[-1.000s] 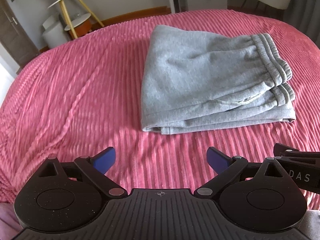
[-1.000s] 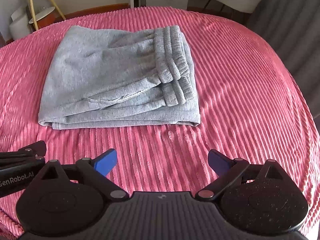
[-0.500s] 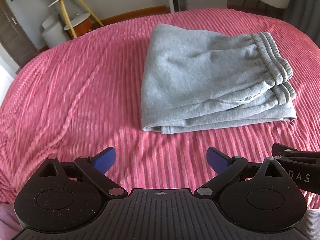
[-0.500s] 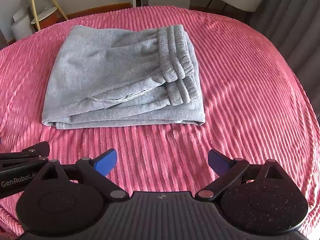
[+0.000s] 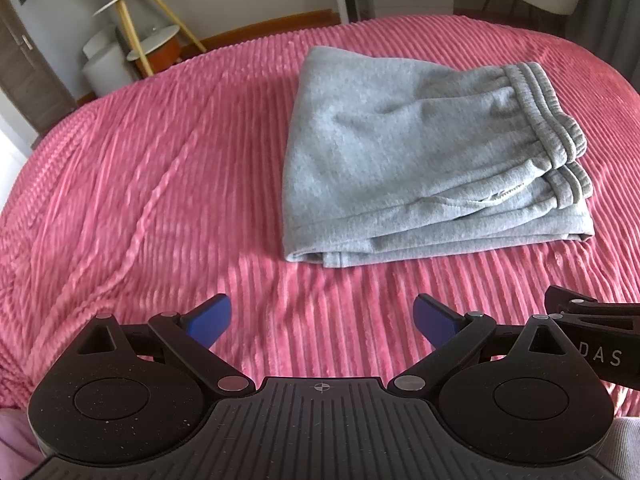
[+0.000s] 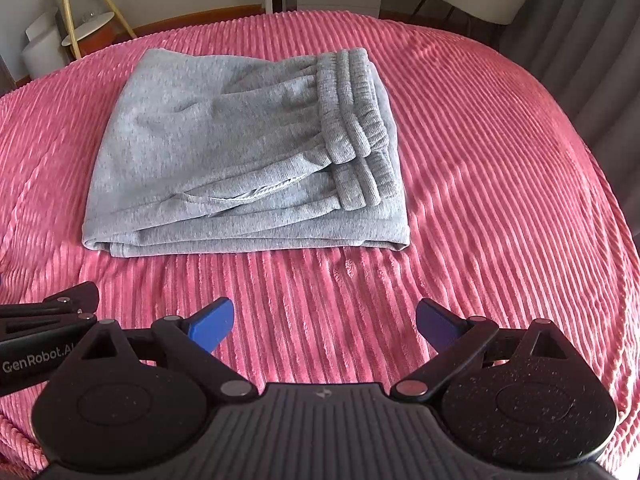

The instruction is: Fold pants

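Pants (image 6: 240,160), grey, are shown folded into a compact stack on the bed (image 6: 480,180), waistband uppermost at the right. Left gripper (image 5: 322,316) and right gripper (image 6: 325,318) are held spread and empty, near the stack's front edge. Folding is judged essentially complete; any remaining tidying is best done by pressing layers flat, edges aligned.
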A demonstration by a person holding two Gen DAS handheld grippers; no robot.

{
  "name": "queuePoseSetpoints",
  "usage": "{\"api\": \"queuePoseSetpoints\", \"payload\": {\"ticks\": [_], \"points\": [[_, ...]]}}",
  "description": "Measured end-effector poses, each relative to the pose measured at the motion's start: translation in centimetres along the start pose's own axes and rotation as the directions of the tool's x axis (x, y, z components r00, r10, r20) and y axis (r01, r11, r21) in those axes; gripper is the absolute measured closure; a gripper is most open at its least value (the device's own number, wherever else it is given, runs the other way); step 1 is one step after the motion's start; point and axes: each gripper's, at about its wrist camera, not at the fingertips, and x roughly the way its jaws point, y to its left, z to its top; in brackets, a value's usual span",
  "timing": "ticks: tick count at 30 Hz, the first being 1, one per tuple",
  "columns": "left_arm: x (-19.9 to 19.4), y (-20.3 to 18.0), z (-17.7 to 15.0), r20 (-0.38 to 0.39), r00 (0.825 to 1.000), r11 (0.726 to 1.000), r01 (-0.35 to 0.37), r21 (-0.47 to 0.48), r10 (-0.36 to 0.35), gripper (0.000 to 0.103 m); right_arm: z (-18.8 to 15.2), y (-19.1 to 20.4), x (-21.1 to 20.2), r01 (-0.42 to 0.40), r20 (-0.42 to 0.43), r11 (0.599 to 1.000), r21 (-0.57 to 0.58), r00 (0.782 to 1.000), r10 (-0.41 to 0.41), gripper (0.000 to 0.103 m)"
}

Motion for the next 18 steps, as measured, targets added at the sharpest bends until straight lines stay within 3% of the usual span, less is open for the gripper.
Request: {"api": "queuePoseSetpoints", "payload": {"ticks": [18], "points": [[-0.26, 0.11, 0.02, 0.003, 1.0, 1.0, 0.008, 0.0, -0.008, 0.003, -0.01, 0.04, -0.17, 0.002, 0.002, 1.0, -0.001, 1.0, -0.002, 0.005]]}}
